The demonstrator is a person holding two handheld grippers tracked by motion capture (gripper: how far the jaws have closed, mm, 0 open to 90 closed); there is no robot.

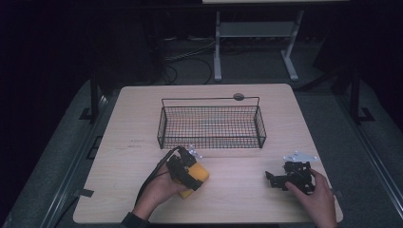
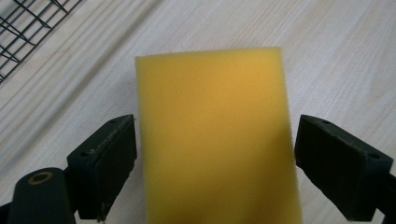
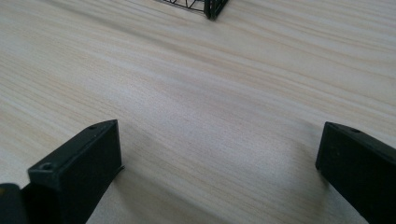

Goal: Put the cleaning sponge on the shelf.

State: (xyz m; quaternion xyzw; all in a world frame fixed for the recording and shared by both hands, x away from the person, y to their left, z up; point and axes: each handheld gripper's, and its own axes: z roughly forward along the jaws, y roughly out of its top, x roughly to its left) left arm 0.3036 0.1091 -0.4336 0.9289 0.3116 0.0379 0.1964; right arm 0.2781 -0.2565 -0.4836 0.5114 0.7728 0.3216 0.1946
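A yellow sponge (image 1: 200,175) lies on the wooden table (image 1: 237,199), in front of the wire basket's left end. My left gripper (image 1: 190,181) sits over it, held by a hand. In the left gripper view the sponge (image 2: 215,140) fills the space between the two black jaws, uncompressed, with each pad (image 2: 112,158) just beside its edge; the left gripper (image 2: 215,126) stands open. My right gripper (image 1: 272,179) rests at the table's front right in the other hand, pointing left. In its own view the right gripper (image 3: 219,130) is open over bare wood.
An empty black wire basket (image 1: 211,138) stands at the table's middle, its mesh at the corner of the left gripper view (image 2: 23,28) and one corner far off in the right gripper view (image 3: 212,7). A white table frame (image 1: 217,57) stands on the dark floor beyond.
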